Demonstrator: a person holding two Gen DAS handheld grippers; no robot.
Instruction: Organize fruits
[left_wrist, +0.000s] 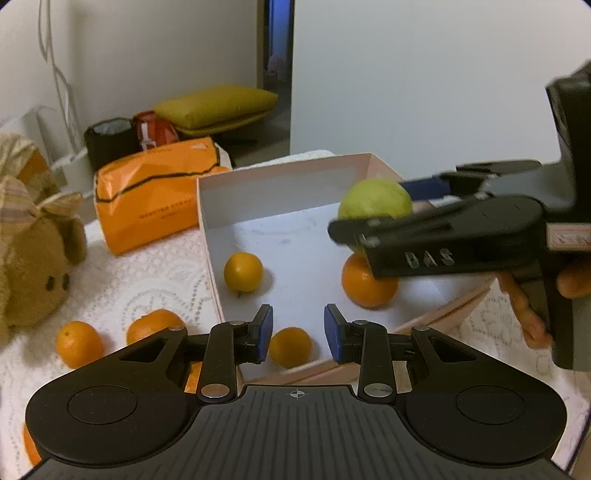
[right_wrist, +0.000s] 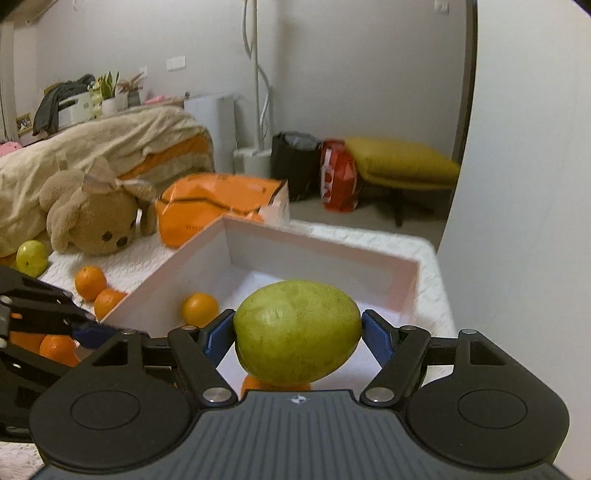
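Over the shallow pale-pink cardboard box (right_wrist: 317, 254), your right hand-held gripper (right_wrist: 297, 334) is clamped on a round yellow-green pear-like fruit (right_wrist: 297, 332), both blue pads pressed to its sides. Below it, your left hand-held gripper (left_wrist: 298, 330) has its jaws apart, gripping nothing, with a small orange citrus fruit (left_wrist: 290, 347) just beyond them inside the box. Two more oranges (left_wrist: 243, 271) sit in there, others lie outside on the white lace-covered table (left_wrist: 147, 280).
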